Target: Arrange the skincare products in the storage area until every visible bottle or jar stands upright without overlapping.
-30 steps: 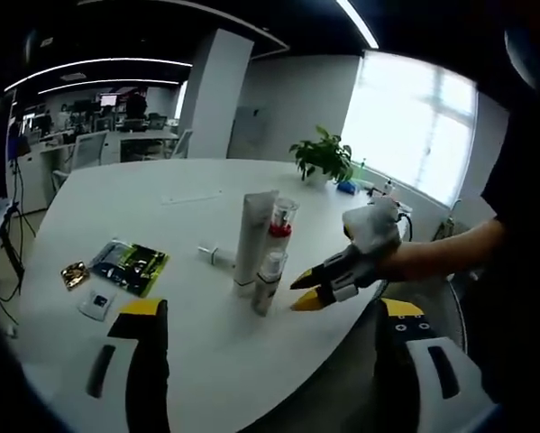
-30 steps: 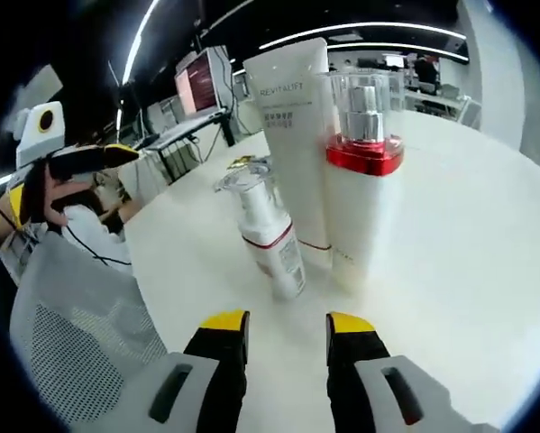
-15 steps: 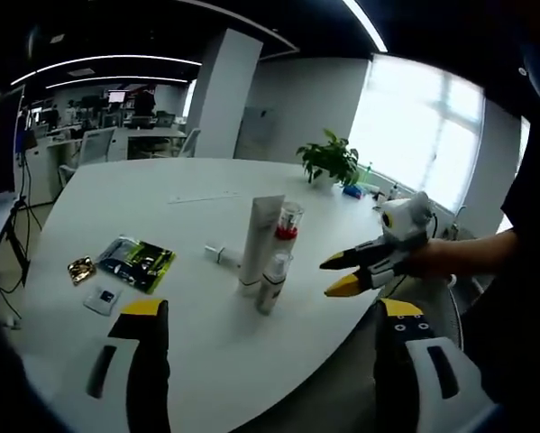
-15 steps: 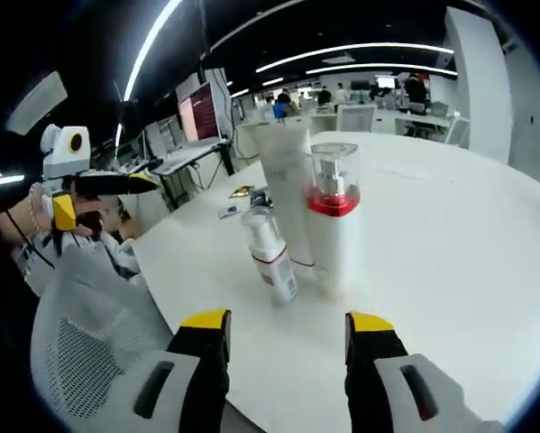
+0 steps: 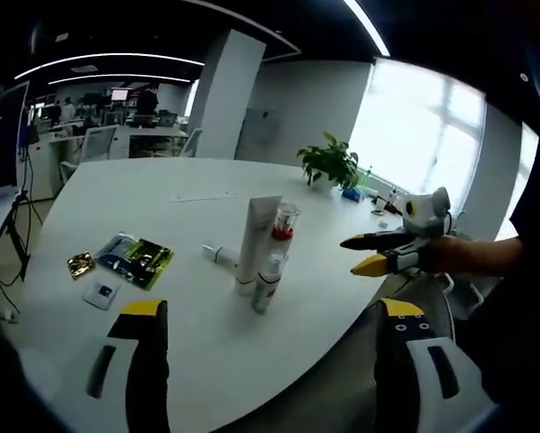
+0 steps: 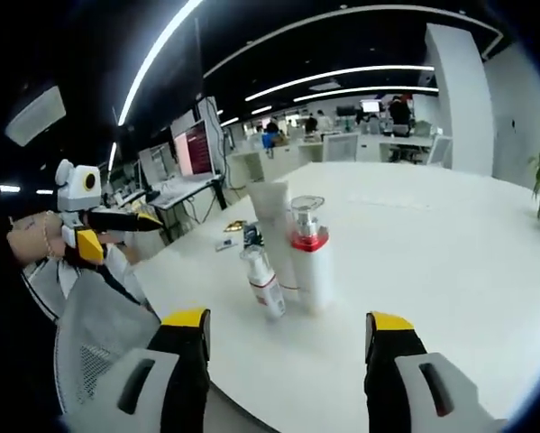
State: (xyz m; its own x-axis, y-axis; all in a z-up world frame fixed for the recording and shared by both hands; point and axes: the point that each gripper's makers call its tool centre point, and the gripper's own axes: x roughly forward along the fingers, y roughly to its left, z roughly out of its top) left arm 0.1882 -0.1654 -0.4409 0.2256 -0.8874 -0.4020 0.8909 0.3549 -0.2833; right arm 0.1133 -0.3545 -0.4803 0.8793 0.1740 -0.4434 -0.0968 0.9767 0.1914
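Both tongs, the left tongs (image 5: 265,325) and the right tongs (image 6: 288,329), stand wide open and hold nothing. On the white desk (image 5: 161,194) three products stand upright, close together: a tall white tube (image 5: 251,242), a red-collared pump bottle (image 5: 283,225) and a small spray bottle (image 5: 268,281). Each hand holds its tongs off the desk edge.

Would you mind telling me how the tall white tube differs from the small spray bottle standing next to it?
The white tube is the taller and wider of the two; the small spray bottle reaches roughly half its height. The white tube is plain white with a flat top, while the small spray bottle has a clear cap and a red band near its base. The small spray bottle leans slightly; the white tube stands straighter. Both stand on the white table.
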